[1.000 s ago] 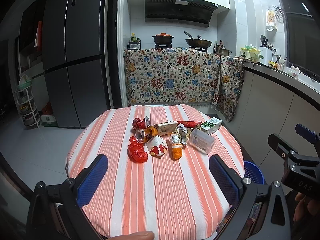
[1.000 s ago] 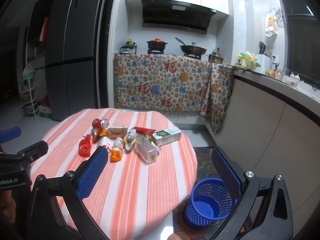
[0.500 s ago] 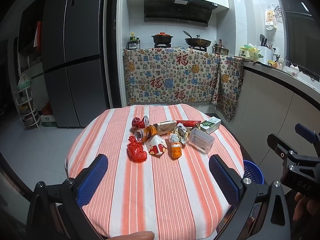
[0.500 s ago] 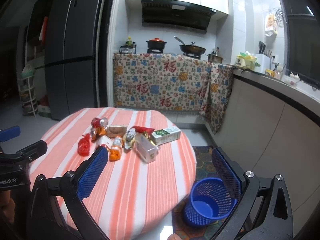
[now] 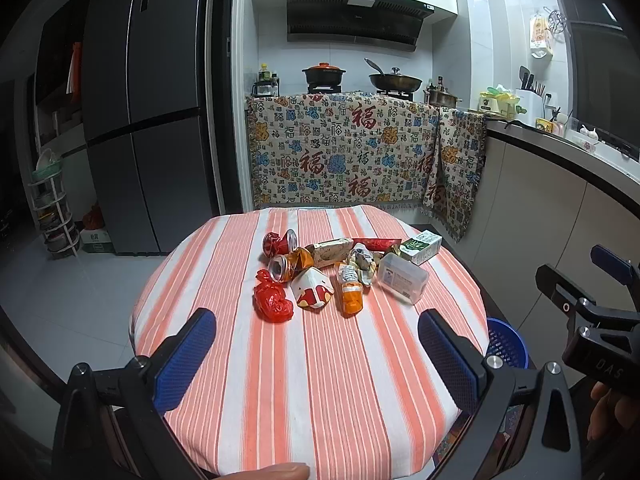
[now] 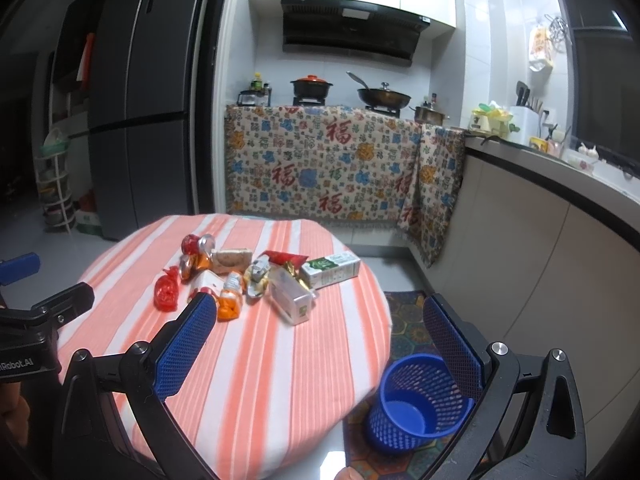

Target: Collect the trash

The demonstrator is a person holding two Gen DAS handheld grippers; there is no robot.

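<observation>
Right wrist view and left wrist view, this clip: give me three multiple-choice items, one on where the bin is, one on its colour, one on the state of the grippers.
1. Where is the mesh wastebasket?
A. On the striped tablecloth
B. On the floor beside the round table
C. On the kitchen counter

2. What colour is the wastebasket?
A. Blue
B. Green
C. White

3. What state are the left gripper and right gripper in?
A. Both shut on trash
B. Left shut on a can, right open
C. Both open and holding nothing

Answers:
1 B: it stands on a patterned mat on the floor, below the edge of the round table.
2 A: its mesh wall and base are blue.
3 C: each pair of blue fingers stands wide apart, and the trash pile lies untouched further back on the table.
</observation>
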